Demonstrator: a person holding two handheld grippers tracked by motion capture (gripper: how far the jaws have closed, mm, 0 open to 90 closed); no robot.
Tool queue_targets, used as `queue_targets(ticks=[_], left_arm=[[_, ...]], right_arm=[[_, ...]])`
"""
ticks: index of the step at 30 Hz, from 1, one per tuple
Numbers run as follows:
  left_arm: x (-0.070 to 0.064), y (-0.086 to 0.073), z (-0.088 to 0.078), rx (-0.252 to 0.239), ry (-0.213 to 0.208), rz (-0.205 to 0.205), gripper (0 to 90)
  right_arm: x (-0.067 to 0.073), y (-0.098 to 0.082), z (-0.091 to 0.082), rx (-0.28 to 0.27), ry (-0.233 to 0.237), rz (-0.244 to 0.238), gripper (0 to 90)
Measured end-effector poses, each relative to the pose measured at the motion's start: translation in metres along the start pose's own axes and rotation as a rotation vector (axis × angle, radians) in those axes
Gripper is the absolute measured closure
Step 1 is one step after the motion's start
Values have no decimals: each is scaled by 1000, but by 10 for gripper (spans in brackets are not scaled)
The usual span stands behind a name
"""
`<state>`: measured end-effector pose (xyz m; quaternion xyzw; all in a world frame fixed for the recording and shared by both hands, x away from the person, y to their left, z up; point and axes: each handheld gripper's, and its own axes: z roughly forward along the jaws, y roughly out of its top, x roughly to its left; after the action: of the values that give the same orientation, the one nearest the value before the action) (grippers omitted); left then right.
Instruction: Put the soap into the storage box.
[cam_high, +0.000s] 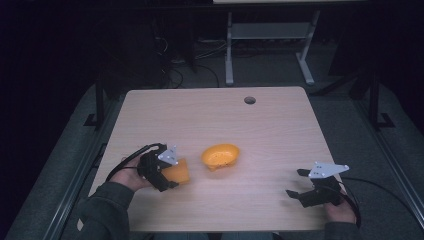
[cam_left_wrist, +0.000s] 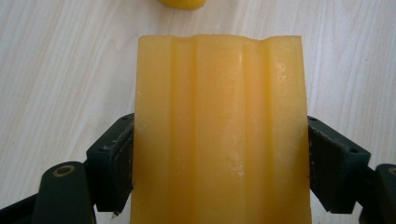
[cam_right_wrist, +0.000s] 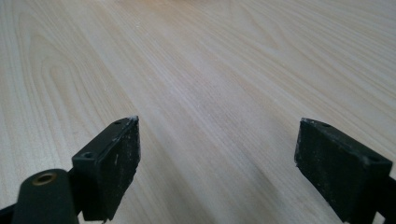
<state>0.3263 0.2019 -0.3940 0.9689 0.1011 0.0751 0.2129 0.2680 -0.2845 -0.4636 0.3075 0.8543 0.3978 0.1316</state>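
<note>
My left gripper is shut on an orange block near the table's front left. In the left gripper view the orange block is a ridged yellow-orange slab, and both black jaws press its sides. An orange bowl sits on the table just right of the block, a short gap away; its rim peeks in at the top of the left gripper view. My right gripper rests at the front right, open, with nothing but bare wood between its fingers.
The light wooden table has a round cable hole near its far edge. A white desk frame stands on the floor beyond the table. Black cables trail from both grippers.
</note>
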Motion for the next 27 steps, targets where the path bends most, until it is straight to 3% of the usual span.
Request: queue_targets(ticks=[23, 27], left_arm=[[13, 24, -12, 14, 16, 38, 209], [15, 31, -15, -4, 12, 40, 208]], right_arm=[[-2, -1, -4, -18, -12, 3, 137], [-3, -1, -5, -29, -17, 2, 137]])
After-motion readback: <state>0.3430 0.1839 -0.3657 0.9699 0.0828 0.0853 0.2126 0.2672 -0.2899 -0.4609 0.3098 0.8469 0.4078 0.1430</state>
